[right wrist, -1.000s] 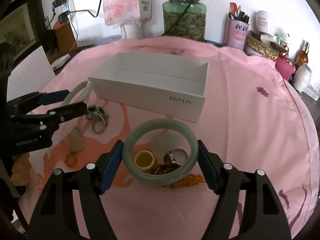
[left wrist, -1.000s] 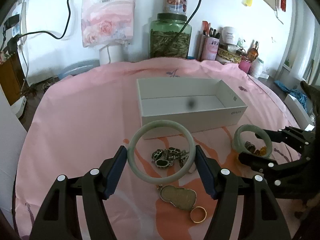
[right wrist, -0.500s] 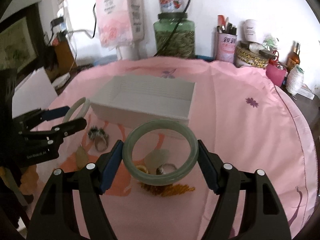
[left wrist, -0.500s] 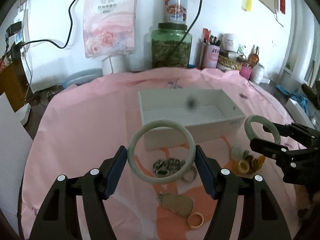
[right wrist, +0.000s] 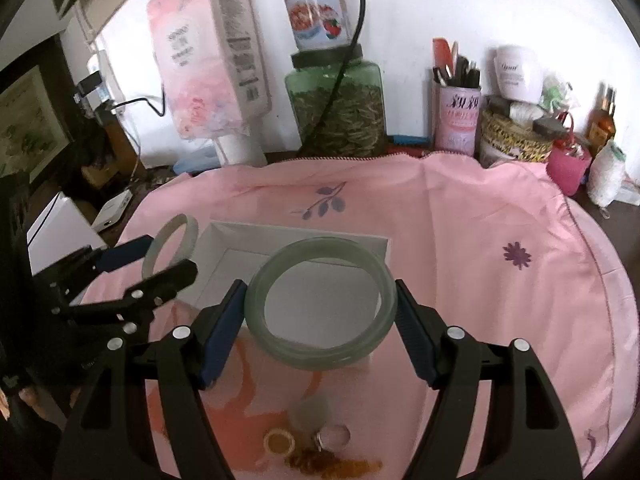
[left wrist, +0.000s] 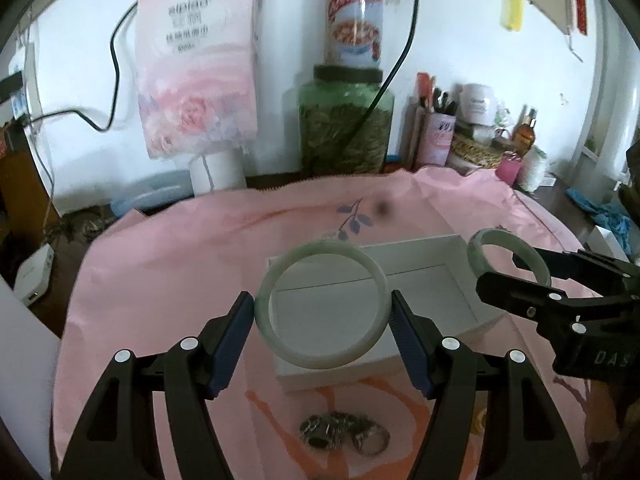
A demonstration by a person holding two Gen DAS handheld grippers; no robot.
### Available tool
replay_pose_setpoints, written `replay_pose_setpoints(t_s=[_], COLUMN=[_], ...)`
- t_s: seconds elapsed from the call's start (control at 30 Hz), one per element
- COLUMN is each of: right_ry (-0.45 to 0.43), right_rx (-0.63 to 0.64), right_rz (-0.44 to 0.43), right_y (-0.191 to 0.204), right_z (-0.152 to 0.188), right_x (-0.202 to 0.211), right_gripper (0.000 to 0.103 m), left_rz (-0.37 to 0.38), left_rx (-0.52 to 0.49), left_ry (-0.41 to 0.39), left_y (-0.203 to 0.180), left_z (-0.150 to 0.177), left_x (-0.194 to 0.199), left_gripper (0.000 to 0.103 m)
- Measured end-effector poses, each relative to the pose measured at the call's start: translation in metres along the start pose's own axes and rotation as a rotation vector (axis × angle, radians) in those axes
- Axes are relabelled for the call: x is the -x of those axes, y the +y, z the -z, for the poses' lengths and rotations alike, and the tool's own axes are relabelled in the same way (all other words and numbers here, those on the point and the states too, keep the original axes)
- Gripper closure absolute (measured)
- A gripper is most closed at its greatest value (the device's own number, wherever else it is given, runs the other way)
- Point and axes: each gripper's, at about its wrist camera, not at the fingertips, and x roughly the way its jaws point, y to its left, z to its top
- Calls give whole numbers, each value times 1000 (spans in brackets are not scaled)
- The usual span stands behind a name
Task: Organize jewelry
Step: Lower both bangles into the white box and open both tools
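Two jade bangles [left wrist: 322, 304] [right wrist: 320, 302], one white box [left wrist: 456, 280]

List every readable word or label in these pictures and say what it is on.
"DAS", cut off: right tool body.
Pink tissue pack: blurred, unreadable.
Can: lettering blurred.
Pink pen cup: characters unreadable.
White jar: script too small.

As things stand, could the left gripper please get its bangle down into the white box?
Probably yes: the left gripper holds its bangle over the open white box, nothing below.
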Motion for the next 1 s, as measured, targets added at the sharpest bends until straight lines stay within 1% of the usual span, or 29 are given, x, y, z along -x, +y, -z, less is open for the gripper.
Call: replay_pose_setpoints(t_s=[0.17,0.27,0.4,0.87,1.0], right_ry=[21,33,27,40,26], right_rx=[-13,-12,-2,8,-2], right_rz=[-16,-13,-13,-19,-34], right_y=[0,-1,-1,-1,-2], right_z=[-4,-2,-3,-1,-2], right_x=[-20,-27,-29,-32,-28], right_gripper=[34,34,34,34,32], left_rz=[-5,-12,-6,-37,-36], left_rx=[17,14,11,-34,-25], left_ry=[31,29,25,17,12], left_y=[5,6,5,-5,-4], left_z=[4,4,5,7,7], left_x=[-18,-22,-22,-23,-21], left_gripper=[35,35,35,35,34])
